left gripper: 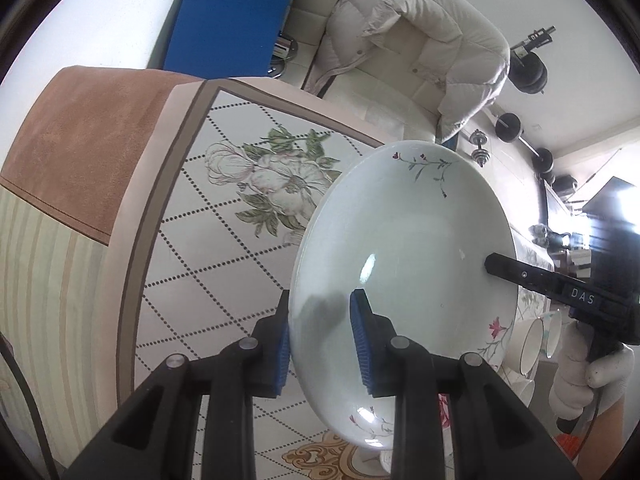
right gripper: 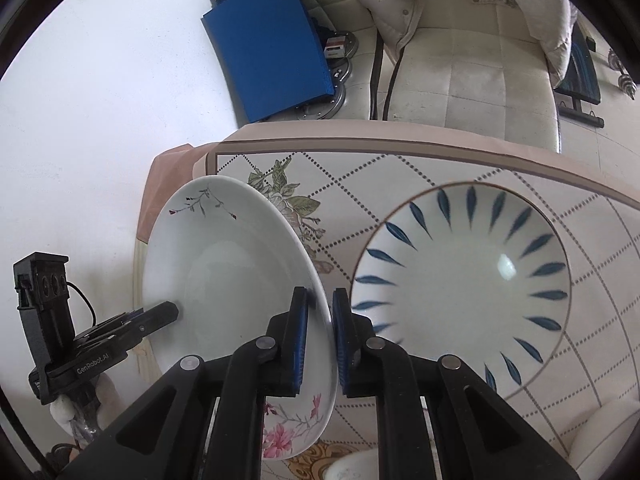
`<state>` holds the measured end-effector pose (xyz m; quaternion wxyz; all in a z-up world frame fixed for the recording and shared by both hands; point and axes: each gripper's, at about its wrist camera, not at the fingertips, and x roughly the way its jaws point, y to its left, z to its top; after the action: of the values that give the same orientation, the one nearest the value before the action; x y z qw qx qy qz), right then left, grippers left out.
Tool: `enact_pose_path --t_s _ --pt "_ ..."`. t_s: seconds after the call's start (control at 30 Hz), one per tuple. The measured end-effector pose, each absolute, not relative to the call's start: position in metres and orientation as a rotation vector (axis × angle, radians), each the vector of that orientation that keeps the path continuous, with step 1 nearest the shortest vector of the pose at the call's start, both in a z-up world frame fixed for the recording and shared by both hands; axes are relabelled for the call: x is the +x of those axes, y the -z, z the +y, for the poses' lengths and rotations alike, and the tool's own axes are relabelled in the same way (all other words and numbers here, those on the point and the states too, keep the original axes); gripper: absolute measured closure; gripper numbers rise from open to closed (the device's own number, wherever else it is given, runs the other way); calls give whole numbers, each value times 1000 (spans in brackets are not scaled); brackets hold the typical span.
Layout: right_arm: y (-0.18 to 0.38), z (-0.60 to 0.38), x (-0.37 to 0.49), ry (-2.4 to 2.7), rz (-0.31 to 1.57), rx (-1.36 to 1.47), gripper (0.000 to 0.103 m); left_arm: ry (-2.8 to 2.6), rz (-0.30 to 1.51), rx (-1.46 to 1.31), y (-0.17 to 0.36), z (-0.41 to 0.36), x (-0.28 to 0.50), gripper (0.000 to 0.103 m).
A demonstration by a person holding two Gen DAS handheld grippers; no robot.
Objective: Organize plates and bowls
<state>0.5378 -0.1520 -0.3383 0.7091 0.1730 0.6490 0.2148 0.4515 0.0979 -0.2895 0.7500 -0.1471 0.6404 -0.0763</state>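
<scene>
Plates are the matter here, and the floral plate [left gripper: 400,264] is off the counter [left gripper: 224,248], pinched between both claws at once. The left claw [left gripper: 320,344] is clenched on its rim at about seven o'clock in the left wrist view, one blue pad [left gripper: 360,340] lying on the inner face and the other behind the edge. The right claw [right gripper: 320,344] grips the opposite rim, its pads pressed on either side of the thin edge. In the right wrist view the plate [right gripper: 232,280] hangs tilted, its face turned toward ten o'clock, with the left claw's finger [right gripper: 160,314] touching it at eight o'clock. A blue-leaf plate [right gripper: 464,280] lies flat on the patterned cloth, just beside the right claw toward two o'clock and nearer that hand than the left. I judge it the likely stacking place, so the held plate would have to travel toward two o'clock and level out, with one claw letting go first. More bowls [left gripper: 536,340] stand by the gloved hand [left gripper: 580,384] at four o'clock in the left view.
</scene>
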Motion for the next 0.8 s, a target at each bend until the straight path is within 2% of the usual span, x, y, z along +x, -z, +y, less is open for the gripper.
enact_pose_path --t_s 0.43,0.8 --pt "326 -267 409 -358 1422 496 89 313 1442 -190 279 0 396 78" --pt "367 -319 322 -265 1453 571 89 346 1556 -102 328 -43 343 78"
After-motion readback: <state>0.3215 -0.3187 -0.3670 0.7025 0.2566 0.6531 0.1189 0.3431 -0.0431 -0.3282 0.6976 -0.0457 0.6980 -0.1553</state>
